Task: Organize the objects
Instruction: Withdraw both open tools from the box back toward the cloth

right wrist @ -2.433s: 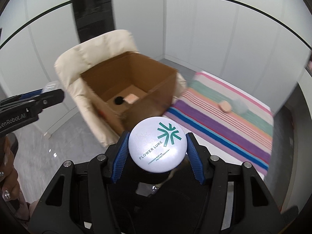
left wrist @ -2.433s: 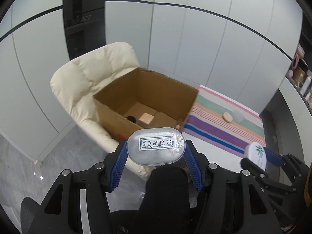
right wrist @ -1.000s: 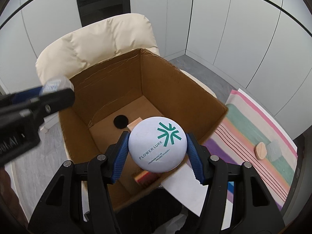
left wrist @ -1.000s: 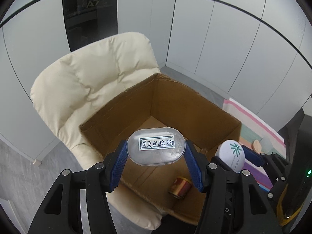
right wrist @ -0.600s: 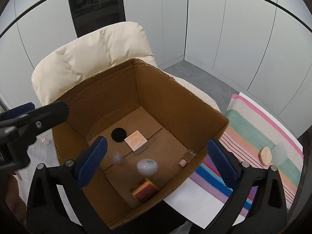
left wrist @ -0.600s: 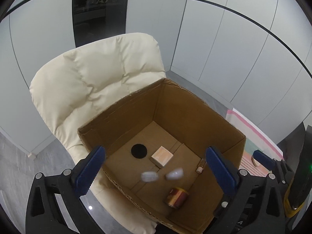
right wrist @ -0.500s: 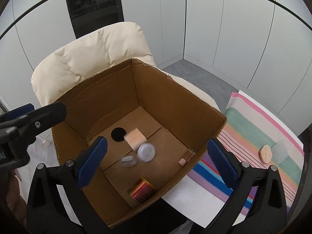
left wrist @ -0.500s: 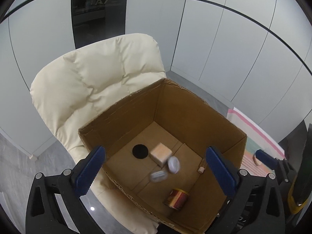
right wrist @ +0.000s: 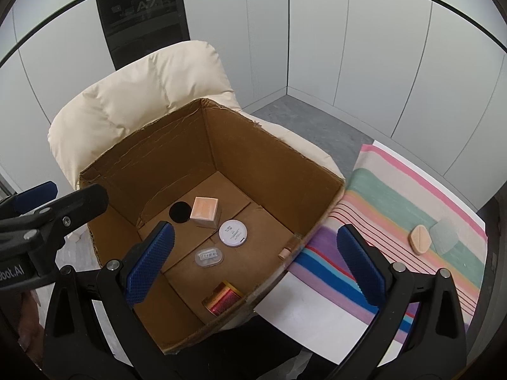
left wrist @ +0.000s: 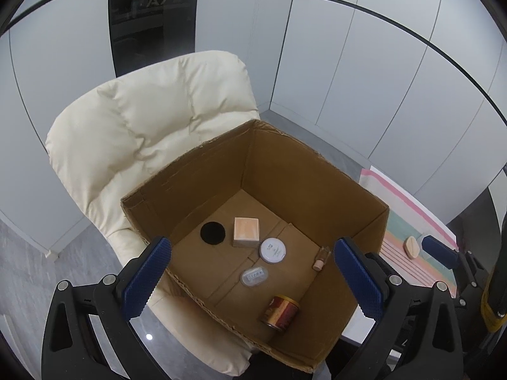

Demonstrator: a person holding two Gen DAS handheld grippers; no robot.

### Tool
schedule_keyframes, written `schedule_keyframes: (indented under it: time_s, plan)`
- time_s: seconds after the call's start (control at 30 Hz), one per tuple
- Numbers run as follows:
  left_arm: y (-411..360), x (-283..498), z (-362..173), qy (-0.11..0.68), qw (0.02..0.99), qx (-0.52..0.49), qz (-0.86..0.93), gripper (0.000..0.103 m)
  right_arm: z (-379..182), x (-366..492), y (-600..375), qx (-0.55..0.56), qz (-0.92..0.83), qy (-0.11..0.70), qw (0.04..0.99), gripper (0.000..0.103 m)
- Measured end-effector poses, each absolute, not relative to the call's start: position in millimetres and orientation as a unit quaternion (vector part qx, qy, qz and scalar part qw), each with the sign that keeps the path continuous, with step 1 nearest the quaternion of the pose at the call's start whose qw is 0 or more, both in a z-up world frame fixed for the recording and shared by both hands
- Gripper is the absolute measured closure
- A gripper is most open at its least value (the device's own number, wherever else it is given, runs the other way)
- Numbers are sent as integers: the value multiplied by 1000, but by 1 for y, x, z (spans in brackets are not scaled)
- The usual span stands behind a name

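Note:
An open cardboard box (left wrist: 317, 171) (right wrist: 279, 161) rests on a cream padded chair (left wrist: 142, 120) (right wrist: 152, 95). On its floor lie a round white jar (left wrist: 272, 250) (right wrist: 233, 233), a clear oval case (left wrist: 254, 276) (right wrist: 209, 256), a peach cube (left wrist: 246, 231) (right wrist: 205, 211), a black disc (left wrist: 212, 233) (right wrist: 180, 211), a red and gold can (left wrist: 280, 312) (right wrist: 223, 297) and a small corked bottle (left wrist: 320, 257) (right wrist: 287, 249). My left gripper (left wrist: 250, 278) and right gripper (right wrist: 253, 262) hover above the box, both open with nothing between the fingers.
A striped cloth (right wrist: 412, 221) (left wrist: 408, 240) on a white table (right wrist: 310, 316) lies right of the box, with a peach oval piece (right wrist: 420, 239) (left wrist: 413, 247) and a pale green piece (right wrist: 445, 235) on it. White wall panels stand behind the chair.
Both grippers let go: the oval case and the white jar dropped from the jaws into the box, tumbled, and now lie still on its floor.

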State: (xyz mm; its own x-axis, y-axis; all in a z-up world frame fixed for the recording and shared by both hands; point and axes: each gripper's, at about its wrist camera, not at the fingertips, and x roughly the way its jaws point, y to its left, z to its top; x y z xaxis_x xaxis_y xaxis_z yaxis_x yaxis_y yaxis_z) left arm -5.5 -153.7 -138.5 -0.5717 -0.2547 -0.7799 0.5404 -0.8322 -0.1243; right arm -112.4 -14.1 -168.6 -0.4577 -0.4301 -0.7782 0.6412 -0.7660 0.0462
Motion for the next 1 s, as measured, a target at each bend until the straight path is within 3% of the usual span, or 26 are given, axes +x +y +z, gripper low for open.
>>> schedule_keyframes:
  time_s: [0.53, 1.0]
  plan:
    - [-115, 39, -108, 162, 209, 390, -882, 0, -135, -70, 43, 415, -857, 110, 284, 0]
    - [-84, 93, -116, 153, 188, 415, -877, 0, -128, -1, 100, 433, -857, 91, 263, 0]
